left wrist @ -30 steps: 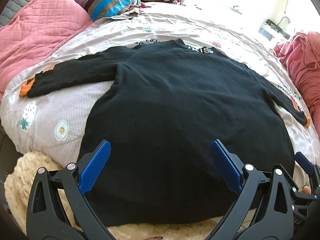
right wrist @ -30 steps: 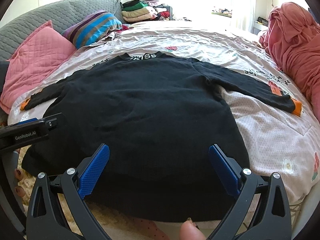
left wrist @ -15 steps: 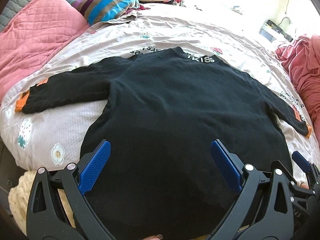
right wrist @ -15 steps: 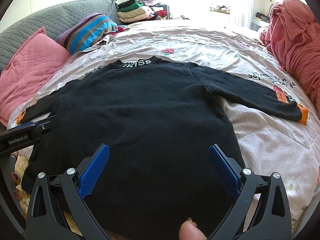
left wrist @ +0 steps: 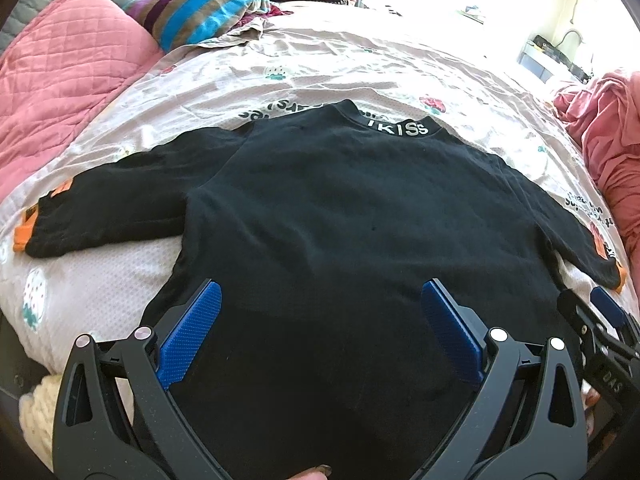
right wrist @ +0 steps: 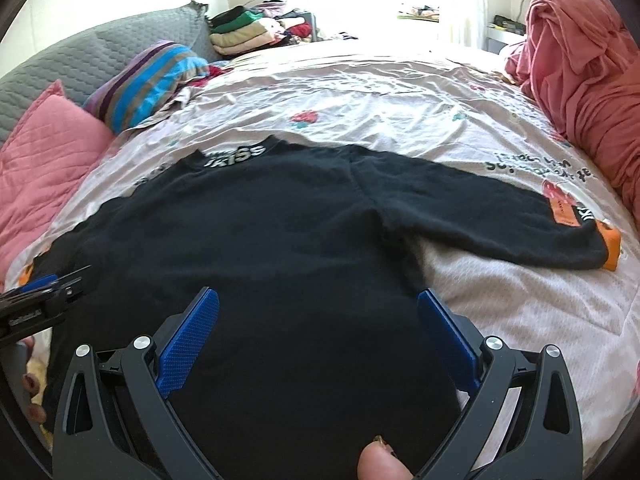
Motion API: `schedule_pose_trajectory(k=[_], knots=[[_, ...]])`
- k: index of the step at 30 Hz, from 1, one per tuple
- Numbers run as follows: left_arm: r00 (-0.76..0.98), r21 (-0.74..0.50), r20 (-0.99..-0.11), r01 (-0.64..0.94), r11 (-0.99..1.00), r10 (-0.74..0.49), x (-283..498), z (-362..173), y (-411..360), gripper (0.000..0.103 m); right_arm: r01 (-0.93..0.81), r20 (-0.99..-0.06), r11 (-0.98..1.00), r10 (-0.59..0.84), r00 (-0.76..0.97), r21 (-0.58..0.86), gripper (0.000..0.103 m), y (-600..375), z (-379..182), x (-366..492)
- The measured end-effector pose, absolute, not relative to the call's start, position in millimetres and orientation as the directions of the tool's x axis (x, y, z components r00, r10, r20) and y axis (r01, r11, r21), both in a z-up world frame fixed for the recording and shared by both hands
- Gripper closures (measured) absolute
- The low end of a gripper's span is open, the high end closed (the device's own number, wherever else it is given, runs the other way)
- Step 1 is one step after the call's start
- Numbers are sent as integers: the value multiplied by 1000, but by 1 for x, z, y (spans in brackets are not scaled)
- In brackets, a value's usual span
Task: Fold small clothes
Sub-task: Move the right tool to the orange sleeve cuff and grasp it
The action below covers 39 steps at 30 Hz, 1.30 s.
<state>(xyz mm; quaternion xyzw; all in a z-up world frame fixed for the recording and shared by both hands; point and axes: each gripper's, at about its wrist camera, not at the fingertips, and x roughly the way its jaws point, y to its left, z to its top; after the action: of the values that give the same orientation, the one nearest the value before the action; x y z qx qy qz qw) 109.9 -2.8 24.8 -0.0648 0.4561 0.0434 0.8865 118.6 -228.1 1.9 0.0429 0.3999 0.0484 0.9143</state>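
A black long-sleeved sweater (left wrist: pixel 340 208) with orange cuffs and white collar lettering lies flat on the bed, sleeves spread out. It also shows in the right wrist view (right wrist: pixel 260 248). My left gripper (left wrist: pixel 320 308) is open and empty above the sweater's lower left part. My right gripper (right wrist: pixel 318 312) is open and empty above the lower right part, near the right armpit. The right gripper's tip (left wrist: pixel 604 320) shows at the right edge of the left wrist view. The left gripper (right wrist: pixel 40 300) shows at the left edge of the right wrist view.
A floral bedsheet (left wrist: pixel 360 52) covers the bed. A pink quilted pillow (left wrist: pixel 60 76) and a striped pillow (left wrist: pixel 200 8) lie at the left. A pink blanket heap (right wrist: pixel 580 68) is at the right. Folded clothes (right wrist: pixel 248 32) are stacked at the back.
Both grippers have moved forward over the sweater, away from its hem. The cream rug below the bed edge has mostly left view. Both stay open.
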Motion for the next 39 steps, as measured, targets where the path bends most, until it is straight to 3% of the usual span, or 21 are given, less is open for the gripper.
schedule_pose_trajectory(k=[16,29,39], knots=[[550,-78,-835,-110,991,-4,155,14,-17,9,177,-735,977,-34,677,117,4,-311,-8,161],[540,-100,-841,-94,991,-34,187,11,-29,9,436,-768,878,-140,625,195,4,-408,-21,161],[520,-152,-849,-71,986,-94,198,2,-39,9,574,-806,759,-113,581,307,4,-477,-42,150]])
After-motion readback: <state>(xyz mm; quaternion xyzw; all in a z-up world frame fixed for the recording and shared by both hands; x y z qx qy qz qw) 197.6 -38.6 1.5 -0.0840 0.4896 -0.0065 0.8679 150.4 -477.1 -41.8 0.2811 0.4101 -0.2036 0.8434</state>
